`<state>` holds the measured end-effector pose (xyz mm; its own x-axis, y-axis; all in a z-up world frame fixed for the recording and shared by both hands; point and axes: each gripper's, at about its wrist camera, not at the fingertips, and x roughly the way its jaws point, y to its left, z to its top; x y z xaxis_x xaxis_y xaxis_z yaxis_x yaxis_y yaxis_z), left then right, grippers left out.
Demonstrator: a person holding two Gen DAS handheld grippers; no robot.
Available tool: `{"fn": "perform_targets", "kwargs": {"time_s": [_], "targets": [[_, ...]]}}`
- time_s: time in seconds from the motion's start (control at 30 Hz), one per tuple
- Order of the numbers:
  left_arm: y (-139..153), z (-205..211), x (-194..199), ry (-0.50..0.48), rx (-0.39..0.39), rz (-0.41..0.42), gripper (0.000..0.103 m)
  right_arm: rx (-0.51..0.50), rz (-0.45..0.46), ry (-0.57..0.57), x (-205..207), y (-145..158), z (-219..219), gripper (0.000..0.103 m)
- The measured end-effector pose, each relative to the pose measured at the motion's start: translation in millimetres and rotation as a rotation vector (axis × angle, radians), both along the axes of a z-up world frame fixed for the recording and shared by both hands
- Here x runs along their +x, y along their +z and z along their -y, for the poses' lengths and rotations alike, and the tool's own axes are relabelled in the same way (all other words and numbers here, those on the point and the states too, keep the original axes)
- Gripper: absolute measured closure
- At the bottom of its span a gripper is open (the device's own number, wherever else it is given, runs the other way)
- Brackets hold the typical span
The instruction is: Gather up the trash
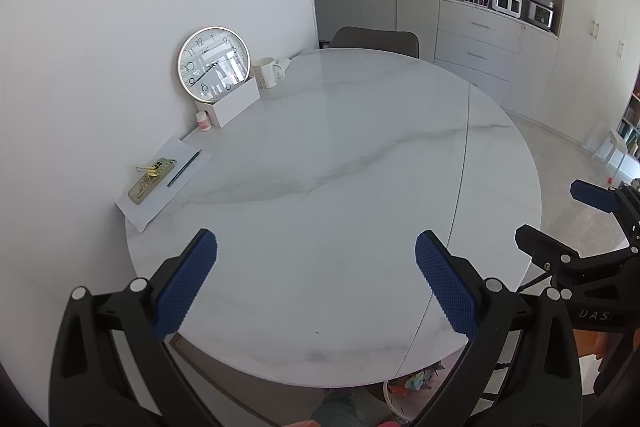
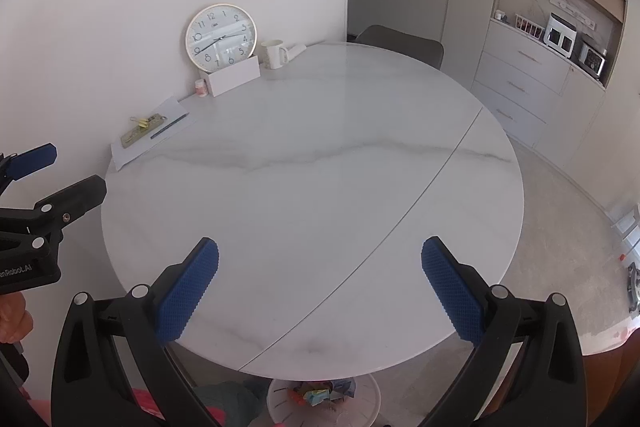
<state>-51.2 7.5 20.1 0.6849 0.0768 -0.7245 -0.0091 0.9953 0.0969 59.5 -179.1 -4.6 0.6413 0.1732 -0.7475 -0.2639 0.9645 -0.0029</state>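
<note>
Both tools hang above the near edge of the round white marble-look table [image 2: 320, 187], and neither holds anything. The left gripper [image 1: 316, 279] has its blue ribbed pads spread wide; the right gripper [image 2: 320, 287] is spread just as wide.

The trash seems to be already gathered: a white basket under the table [image 2: 276, 403], close to the pedestal, holds a heap of coloured crumpled wrappers [image 2: 320, 395]. The tabletop shows no loose litter that I can make out.

Those wrappers look light, soft and crinkly, so they should crush under the pads and not slip. If more needed lifting, a pinch across a bunched fold would probably serve best, with little force.

What stands on the table is kept against the wall and well apart from the grippers: a gold-rimmed round wall clock [image 2: 221, 38] leaning behind a white rectangular box [image 2: 234, 77], a white mug [image 2: 274, 55], a small pink-labelled bottle [image 2: 201, 87], and a white sheet of paper [image 2: 154, 133] carrying a yellowish ruler, binder clips and a dark pen.

The middle and near half of the top are bare, giving free room to sweep. The table rim just below the pads is the edge to mind when reaching down toward the basket
</note>
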Motion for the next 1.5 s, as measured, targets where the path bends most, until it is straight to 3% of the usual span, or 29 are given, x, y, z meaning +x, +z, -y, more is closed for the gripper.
{"fn": "perform_targets", "kwargs": {"time_s": [1.5], "targets": [[-6.9, 5.4, 4.1, -0.027, 0.012, -0.03, 0.008, -0.004, -0.023, -0.012, -1.7, -6.9, 4.6, 0.002]]}}
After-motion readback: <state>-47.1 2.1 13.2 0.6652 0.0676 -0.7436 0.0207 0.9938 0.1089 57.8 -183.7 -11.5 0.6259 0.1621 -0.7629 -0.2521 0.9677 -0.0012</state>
